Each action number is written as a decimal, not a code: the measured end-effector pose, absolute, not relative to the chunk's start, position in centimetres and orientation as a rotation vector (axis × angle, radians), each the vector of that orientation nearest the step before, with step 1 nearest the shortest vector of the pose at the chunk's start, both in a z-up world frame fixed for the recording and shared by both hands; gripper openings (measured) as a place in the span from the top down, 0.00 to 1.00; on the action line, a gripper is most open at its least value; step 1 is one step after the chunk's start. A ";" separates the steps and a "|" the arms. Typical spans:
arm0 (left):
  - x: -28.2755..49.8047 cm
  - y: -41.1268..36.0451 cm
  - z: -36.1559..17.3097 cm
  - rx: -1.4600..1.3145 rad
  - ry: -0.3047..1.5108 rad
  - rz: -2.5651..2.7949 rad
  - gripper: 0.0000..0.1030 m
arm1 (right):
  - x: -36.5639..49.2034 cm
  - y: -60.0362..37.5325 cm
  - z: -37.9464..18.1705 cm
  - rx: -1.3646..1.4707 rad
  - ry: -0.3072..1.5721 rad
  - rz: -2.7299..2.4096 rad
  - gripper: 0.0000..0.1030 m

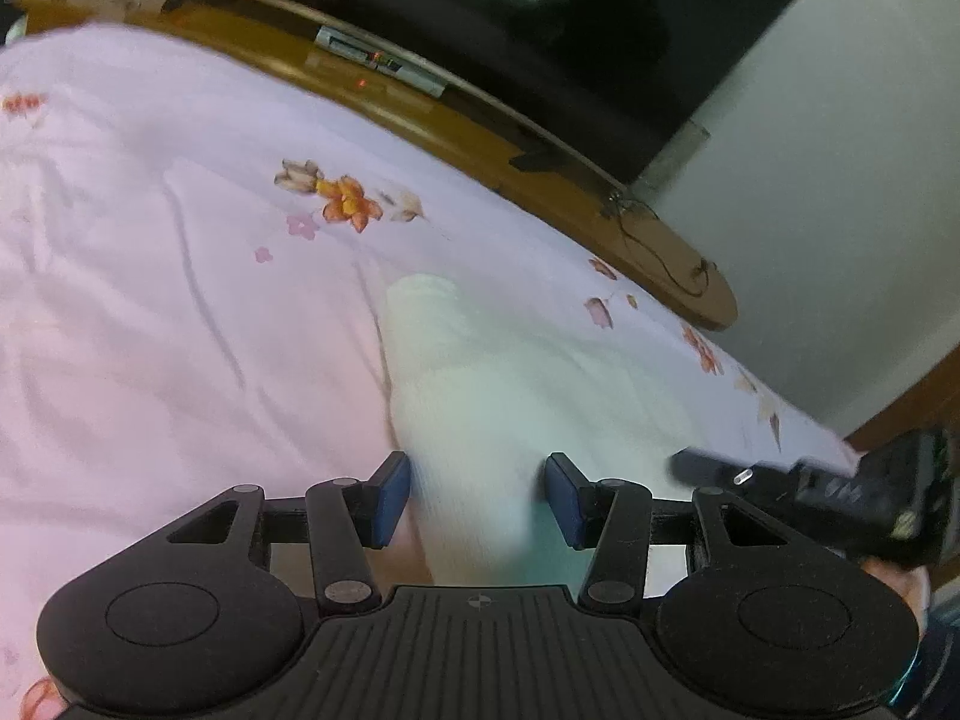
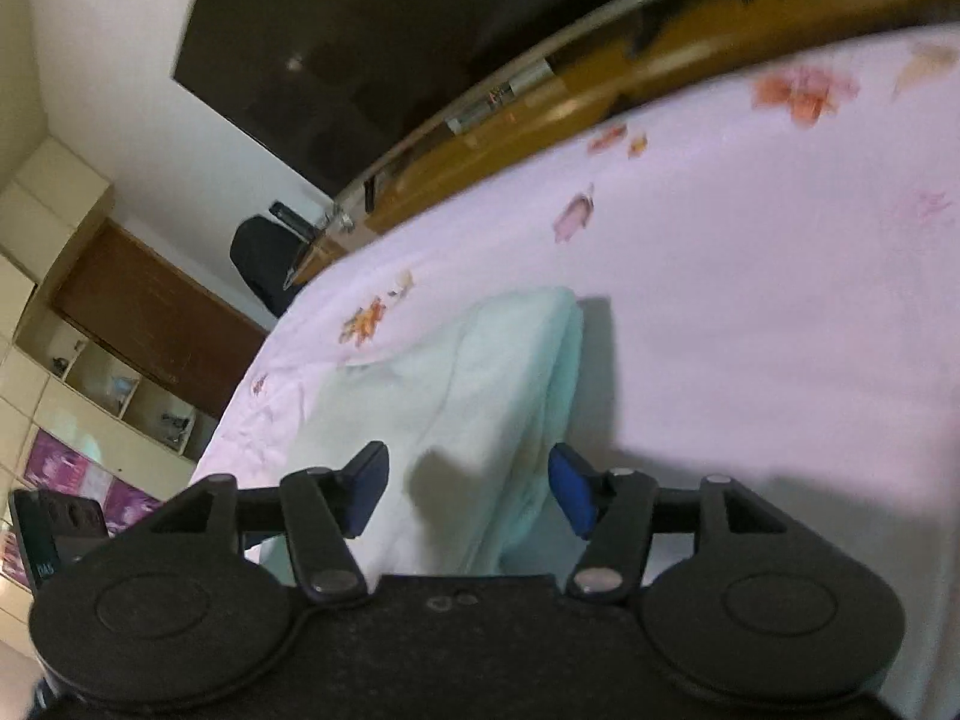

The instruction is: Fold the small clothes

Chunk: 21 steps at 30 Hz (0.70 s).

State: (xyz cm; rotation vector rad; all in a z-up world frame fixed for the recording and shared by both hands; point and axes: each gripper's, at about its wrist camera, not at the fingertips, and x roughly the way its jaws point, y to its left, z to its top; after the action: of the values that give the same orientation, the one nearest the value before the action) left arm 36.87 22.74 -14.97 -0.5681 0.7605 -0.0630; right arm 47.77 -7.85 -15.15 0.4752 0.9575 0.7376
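Pale mint garment (image 2: 480, 384): folded, lying on a pink floral bedsheet (image 1: 180, 240), layered edge toward the right in the right wrist view. Left gripper (image 1: 477, 498): blue-padded fingers (image 1: 390, 498) spread, cloth between them, pads not pressing. Right gripper (image 2: 468, 489): fingers spread likewise over the cloth. Wooden bed frame (image 1: 456, 126) behind; dark screen (image 1: 540, 12) on the wall.

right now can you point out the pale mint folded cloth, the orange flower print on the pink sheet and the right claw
pale mint folded cloth (image 2: 480, 372), right wrist view, top layer
orange flower print (image 1: 348, 201), left wrist view, petals
right claw (image 2: 468, 489), right wrist view, midway between the blue pads
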 end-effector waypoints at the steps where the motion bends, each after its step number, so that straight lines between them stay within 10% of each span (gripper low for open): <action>1: 37.3 23.0 -15.4 -0.584 0.757 -0.071 0.52 | 47.8 -7.3 -15.7 0.445 0.964 0.743 0.42; 8: 36.7 22.1 -16.3 -0.433 0.609 -0.029 0.53 | 45.2 -3.6 -13.7 0.059 0.634 0.787 0.72; 21: 30.5 18.0 -13.5 -0.301 0.688 0.034 0.34 | 40.7 -6.7 -10.0 -0.012 0.664 0.724 0.62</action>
State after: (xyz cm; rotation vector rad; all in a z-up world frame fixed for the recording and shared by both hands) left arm 30.50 18.04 -13.53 -0.3012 0.6881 0.0341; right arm 40.70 -6.67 -9.99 -0.0119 0.6642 0.7239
